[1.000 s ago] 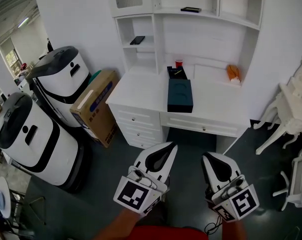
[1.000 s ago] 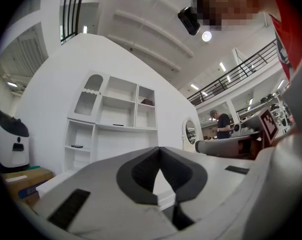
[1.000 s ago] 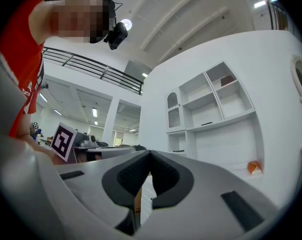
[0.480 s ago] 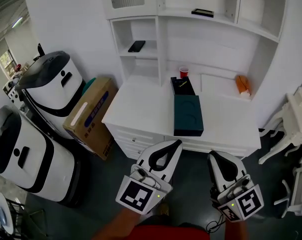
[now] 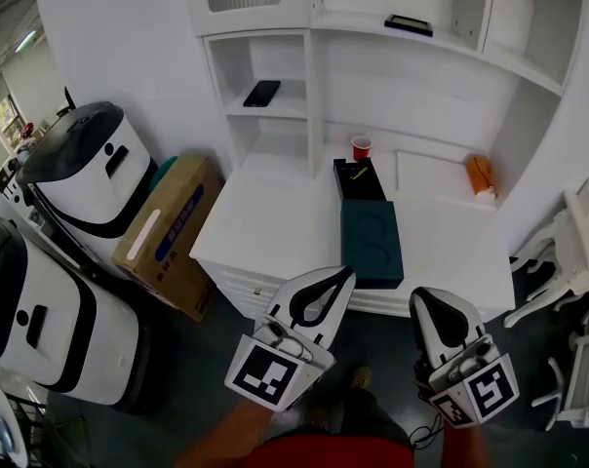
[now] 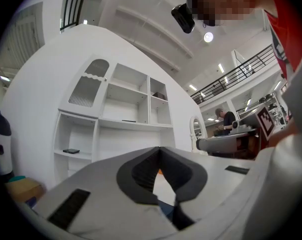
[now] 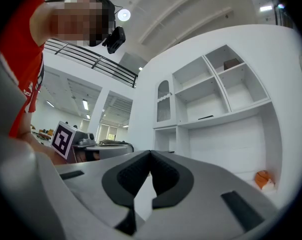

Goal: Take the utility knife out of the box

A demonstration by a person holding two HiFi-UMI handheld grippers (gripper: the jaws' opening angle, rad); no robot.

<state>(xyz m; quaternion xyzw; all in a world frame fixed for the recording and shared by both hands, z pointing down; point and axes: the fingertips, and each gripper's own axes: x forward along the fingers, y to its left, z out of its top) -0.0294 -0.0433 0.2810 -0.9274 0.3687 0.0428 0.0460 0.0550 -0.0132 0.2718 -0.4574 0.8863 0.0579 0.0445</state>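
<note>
**Head view.** Both grippers are held low, short of the near edge of the counter [image 5: 265, 222] and well apart from everything on it. The left gripper [image 5: 341, 275] and the right gripper [image 5: 428, 296] point towards the counter, side by side. A teal case [image 5: 372, 242] lies straight ahead of the left jaws. Beyond it, seemingly end to end with it, stands the open black box [image 5: 358, 185]. A thin yellow item [image 5: 356, 174] rests inside the box and is judged to be the utility knife, though it is too small to confirm. A red cup [image 5: 361, 147] stands just past the box.

**Left gripper view.** The jaws are closed tip to tip with nothing between them. This carry posture suits an approach rather than a grasp.

**Right gripper view.** The jaws are likewise closed and empty. An orange object [image 7: 263, 179] sits ahead and to their right.

**Assessment.** The extraction has not begun. The jaws would need to part before either gripper reaches into the box.
</note>
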